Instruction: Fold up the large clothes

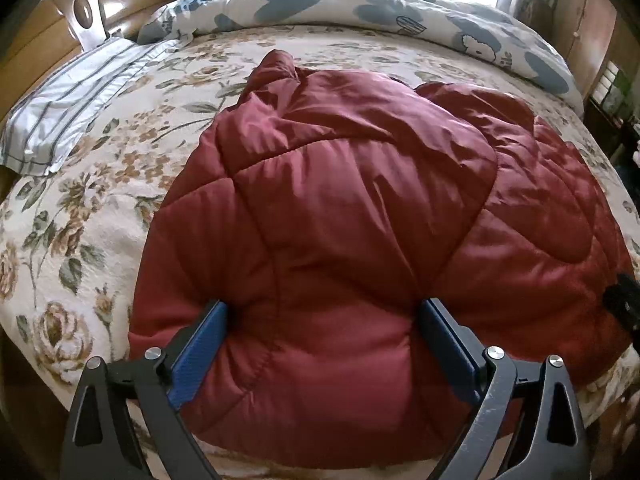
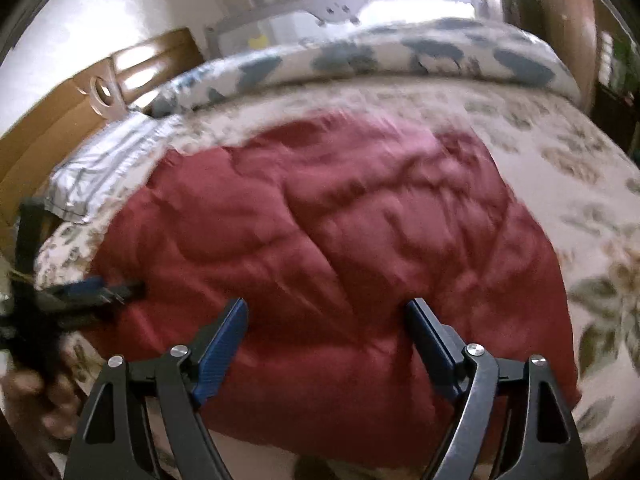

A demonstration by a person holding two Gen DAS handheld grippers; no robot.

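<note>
A dark red quilted jacket (image 1: 360, 184) lies bunched in a thick folded heap on the floral bedspread (image 1: 100, 200). My left gripper (image 1: 324, 312) stands wide at the heap's near edge. Its blue fingertips (image 1: 218, 316) dent the padding, which bulges up between the jaws without being pinched. In the blurred right wrist view, my right gripper (image 2: 326, 308) hovers open over the near half of the jacket (image 2: 320, 208), with nothing between its pads. The left gripper (image 2: 108, 290) shows at the jacket's left edge there, with a blurred hand (image 2: 40, 392) below it.
A striped pillow (image 1: 72, 104) lies at the far left by the wooden headboard (image 1: 40, 40). A rolled white and blue duvet (image 1: 360, 12) runs along the bed's far side. Bare bedspread (image 2: 560, 168) lies to the right of the jacket. Wooden cupboards stand at the far right.
</note>
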